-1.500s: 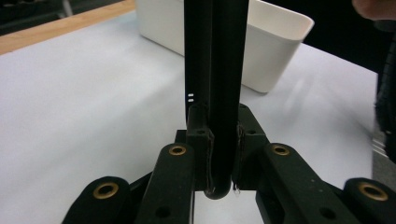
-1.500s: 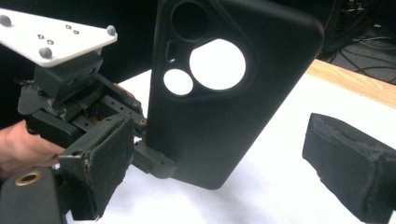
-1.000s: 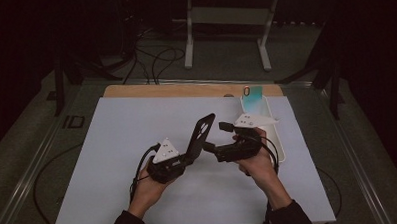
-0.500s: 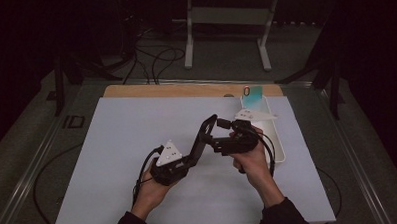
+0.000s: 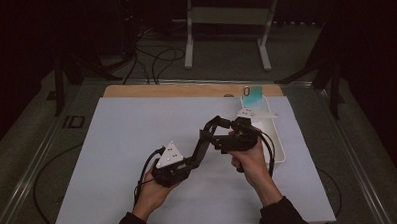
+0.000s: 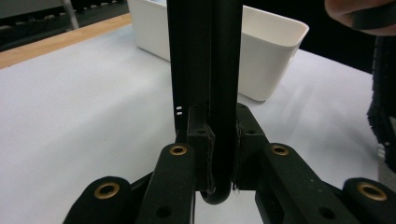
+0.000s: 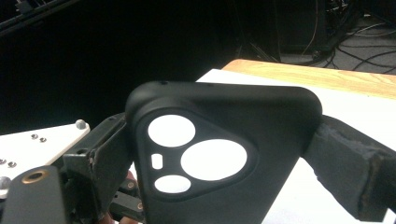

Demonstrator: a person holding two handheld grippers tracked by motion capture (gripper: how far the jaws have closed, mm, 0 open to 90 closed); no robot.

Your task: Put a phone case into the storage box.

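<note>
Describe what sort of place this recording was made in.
Likely a lab or data-collection room, not a home: a white-topped table under a dark surround, loose cables across the floor, and a metal stand behind the table.

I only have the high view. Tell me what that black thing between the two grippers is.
Observer: A black phone case; the right gripper view shows its camera cutouts.
Operator: Report the left hold.
Observer: The left gripper is shut on the case's thin edge, with a pad pressed on each side.
Operator: Now the right one.
Observer: The right gripper has a jaw against each side of the case's camera end.
</note>
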